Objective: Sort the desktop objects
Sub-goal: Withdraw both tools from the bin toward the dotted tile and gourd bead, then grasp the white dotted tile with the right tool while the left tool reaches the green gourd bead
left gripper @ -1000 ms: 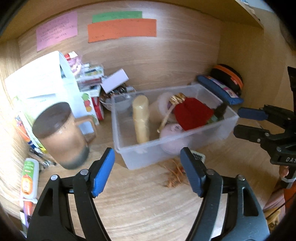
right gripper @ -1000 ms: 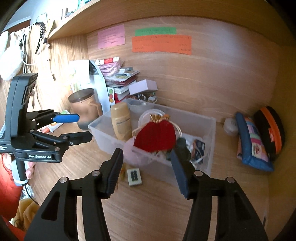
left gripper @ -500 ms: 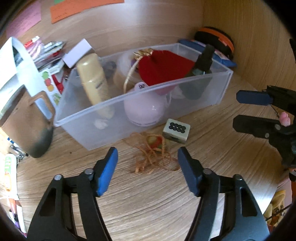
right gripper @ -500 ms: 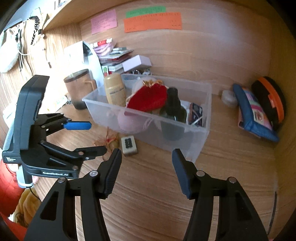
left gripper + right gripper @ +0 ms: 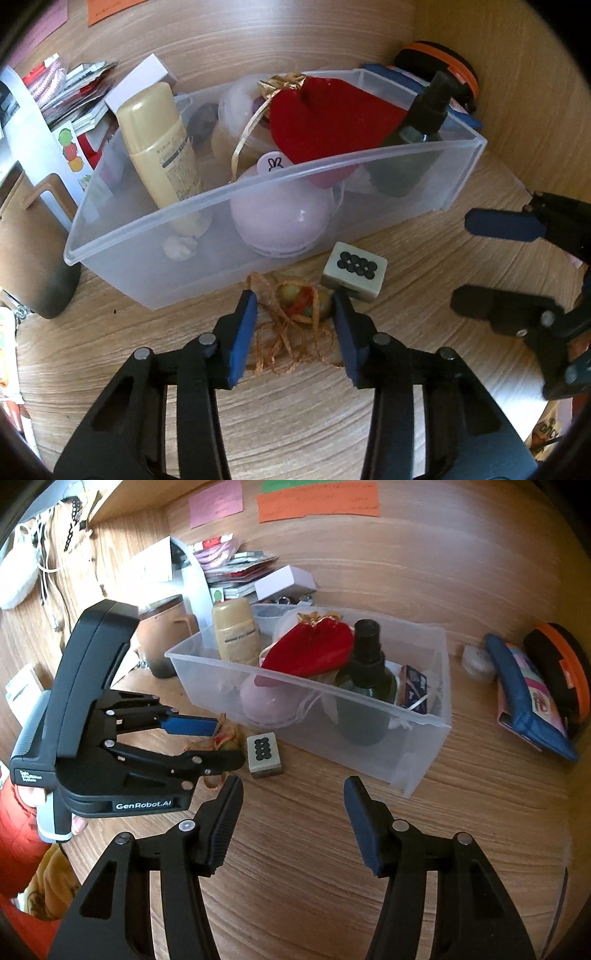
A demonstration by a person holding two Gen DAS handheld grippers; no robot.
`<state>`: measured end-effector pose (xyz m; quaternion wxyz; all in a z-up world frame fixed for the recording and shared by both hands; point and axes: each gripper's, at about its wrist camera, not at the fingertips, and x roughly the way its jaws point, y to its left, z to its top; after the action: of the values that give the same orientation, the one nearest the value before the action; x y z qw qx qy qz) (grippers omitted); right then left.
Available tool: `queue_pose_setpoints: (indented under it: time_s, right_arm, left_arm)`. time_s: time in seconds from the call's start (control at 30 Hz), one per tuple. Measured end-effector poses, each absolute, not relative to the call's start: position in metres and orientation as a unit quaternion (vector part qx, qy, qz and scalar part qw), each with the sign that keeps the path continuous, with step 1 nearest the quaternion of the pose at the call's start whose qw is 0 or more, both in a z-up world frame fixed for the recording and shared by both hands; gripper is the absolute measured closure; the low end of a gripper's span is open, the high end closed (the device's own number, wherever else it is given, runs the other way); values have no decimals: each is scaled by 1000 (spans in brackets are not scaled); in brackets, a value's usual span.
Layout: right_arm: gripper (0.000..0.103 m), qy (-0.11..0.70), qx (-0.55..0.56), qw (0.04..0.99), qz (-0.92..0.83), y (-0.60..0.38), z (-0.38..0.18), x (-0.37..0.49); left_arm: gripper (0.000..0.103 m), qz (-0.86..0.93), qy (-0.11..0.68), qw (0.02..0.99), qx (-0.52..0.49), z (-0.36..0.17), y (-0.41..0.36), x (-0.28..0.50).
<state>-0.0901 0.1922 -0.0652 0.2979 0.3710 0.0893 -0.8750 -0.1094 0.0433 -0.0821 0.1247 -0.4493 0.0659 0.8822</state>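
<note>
— Two sides were closed: a wooden wall stood behind the clear bin and another wall on its right. How much room was in front?

— Much bare table lay in front of the bin, toward the cameras. The right gripper hovered there, its fingers half open and holding nothing.

— And the left gripper?

— Its fingers were closing around a small charm with orange string, which lay on the table just in front of the bin wall. Whether the pads already pressed it, I could not tell. A mahjong tile lay just beside.

— What was inside the bin?

— A beige bottle, a red pouch, a dark spray bottle, a pink round case and a small blue box.
</note>
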Motion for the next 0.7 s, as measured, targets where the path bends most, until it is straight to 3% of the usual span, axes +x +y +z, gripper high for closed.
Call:
queue_pose_setpoints:
  time_s: [0.13, 0.7]
  right_arm:
    - [50, 104, 380, 305, -867, 184, -71, -94]
    - [52, 146, 407, 317, -844, 130, -88, -126]
  left_arm:
    - [73, 884, 61, 126, -445, -81, 41, -110]
    - [73, 905, 7, 121, -409, -59, -2, -92]
